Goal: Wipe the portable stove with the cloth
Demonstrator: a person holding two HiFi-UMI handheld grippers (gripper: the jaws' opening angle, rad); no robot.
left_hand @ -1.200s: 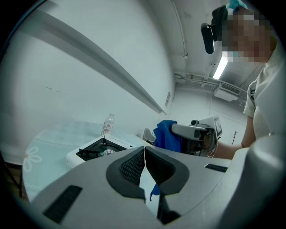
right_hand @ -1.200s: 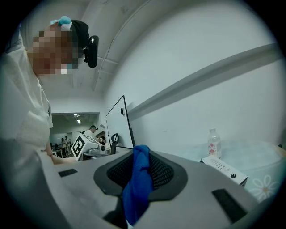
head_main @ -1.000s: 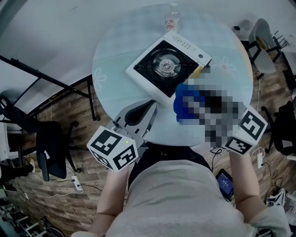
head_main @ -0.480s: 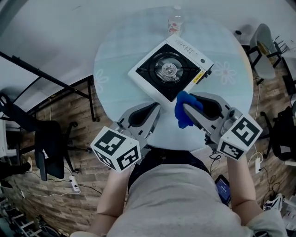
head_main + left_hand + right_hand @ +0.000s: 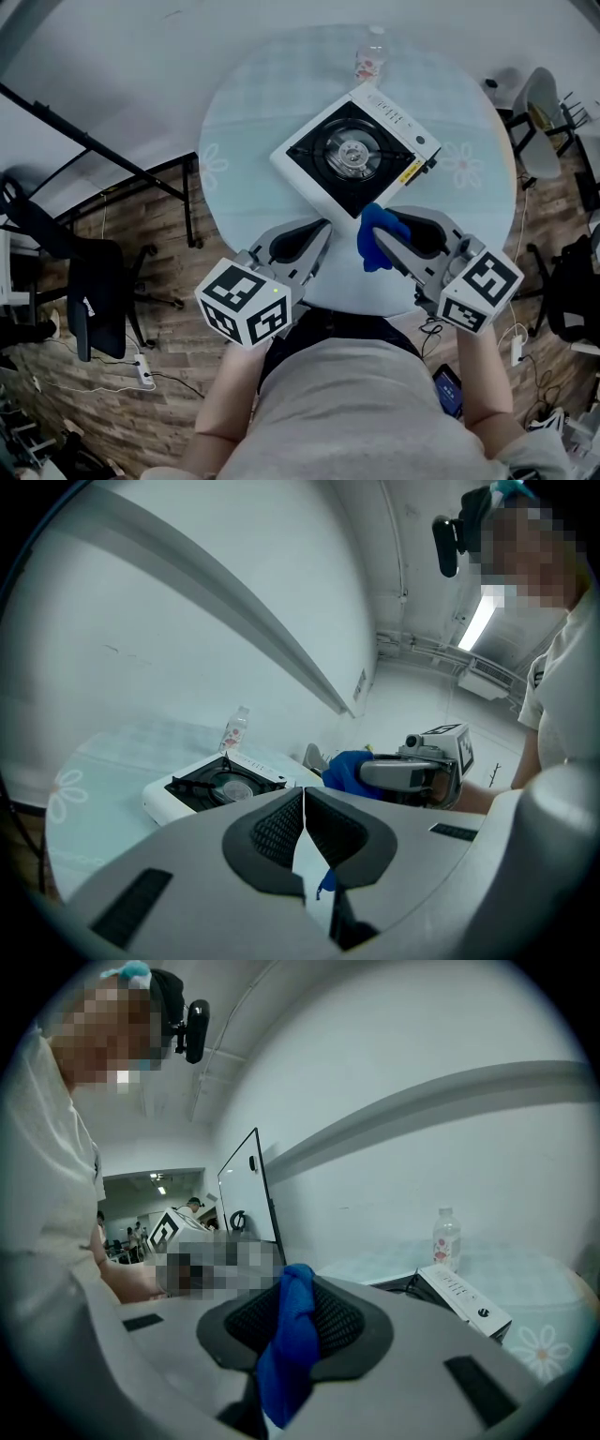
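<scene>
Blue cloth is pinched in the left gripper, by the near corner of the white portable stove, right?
Not the left: the right gripper view shows the blue cloth pinched in the right gripper, by the near corner of the white portable stove. The left gripper is shut, empty.

The portable stove (image 5: 354, 156) stands just ahead of the left tool (image 5: 317, 234) and of the right tool (image 5: 382, 244), which pinches the cloth (image 5: 373, 225), and it bars the way forward. Bare counter (image 5: 239, 141) lies open ahead-left of the left tool. A bottle (image 5: 371, 58) stands beyond the stove.
</scene>
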